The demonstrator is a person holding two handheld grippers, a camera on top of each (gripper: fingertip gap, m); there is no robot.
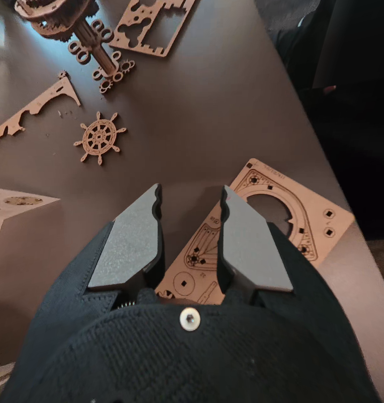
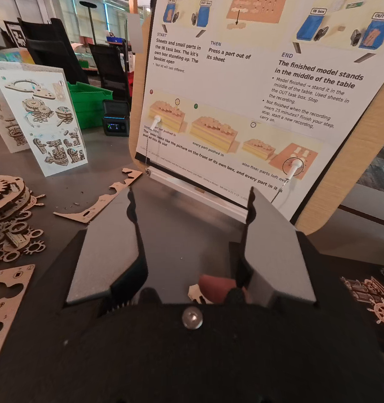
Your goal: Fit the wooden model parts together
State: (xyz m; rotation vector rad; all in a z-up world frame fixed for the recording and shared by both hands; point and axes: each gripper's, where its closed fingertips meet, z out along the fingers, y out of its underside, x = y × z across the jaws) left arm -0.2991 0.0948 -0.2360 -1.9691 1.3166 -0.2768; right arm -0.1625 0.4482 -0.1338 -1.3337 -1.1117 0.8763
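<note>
My left gripper (image 1: 191, 192) is open and empty, above the dark table, over the left edge of a wooden parts sheet (image 1: 306, 220) with engraved outlines and a round hole. A wooden ship's wheel (image 1: 99, 137) lies flat ahead to the left. The part-built gear model (image 1: 82, 37) with ring pieces lies at the far left; it also shows in the right wrist view (image 2: 10, 218). My right gripper (image 2: 191, 196) is open wide and empty, pointing at an instruction board (image 2: 252, 98). A small wooden piece (image 2: 195, 293) and a pinkish thing show low between its fingers.
A used sheet frame (image 1: 151, 26) lies at the back, a jagged offcut strip (image 1: 34, 109) on the left, also seen in the right wrist view (image 2: 104, 200). A pale box (image 1: 19, 239) stands left. An open booklet (image 2: 40, 122), green bins (image 2: 88, 104) and a dark kit box (image 2: 370, 305) stand around. My left tips are roughly 11 centimeters from the wooden ship's wheel (image 1: 99, 137). The part-built gear model (image 1: 82, 37) is about equally far from each gripper, around 15 centimeters.
</note>
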